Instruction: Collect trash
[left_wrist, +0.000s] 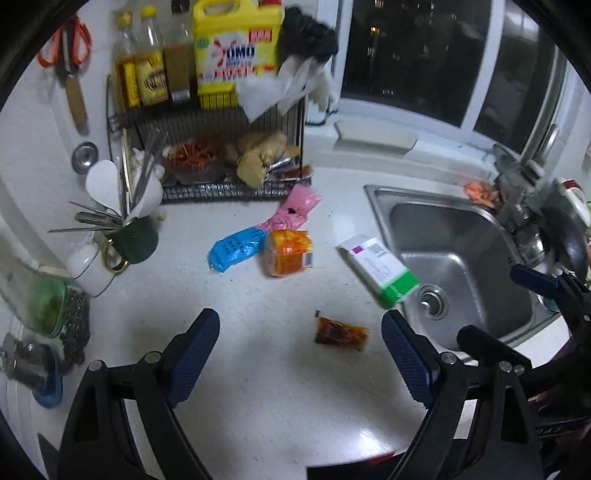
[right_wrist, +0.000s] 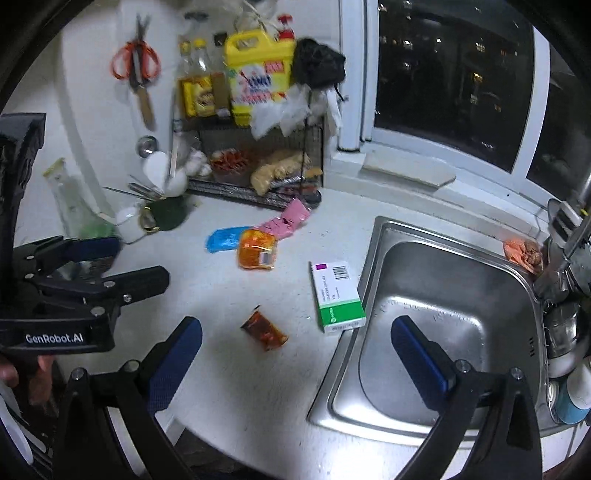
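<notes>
Trash lies on the white counter: a brown sauce sachet, a white and green carton at the sink's edge, an orange wrapper, a blue wrapper and a pink wrapper. My left gripper is open and empty above the counter, the sachet between its fingers and a little ahead. My right gripper is open and empty, straddling the counter and sink edge. The left gripper also shows in the right wrist view, open.
A steel sink is at the right. A wire rack with bottles and a yellow detergent jug stands at the back. A utensil cup, mug and green bottle crowd the left. Windows are behind.
</notes>
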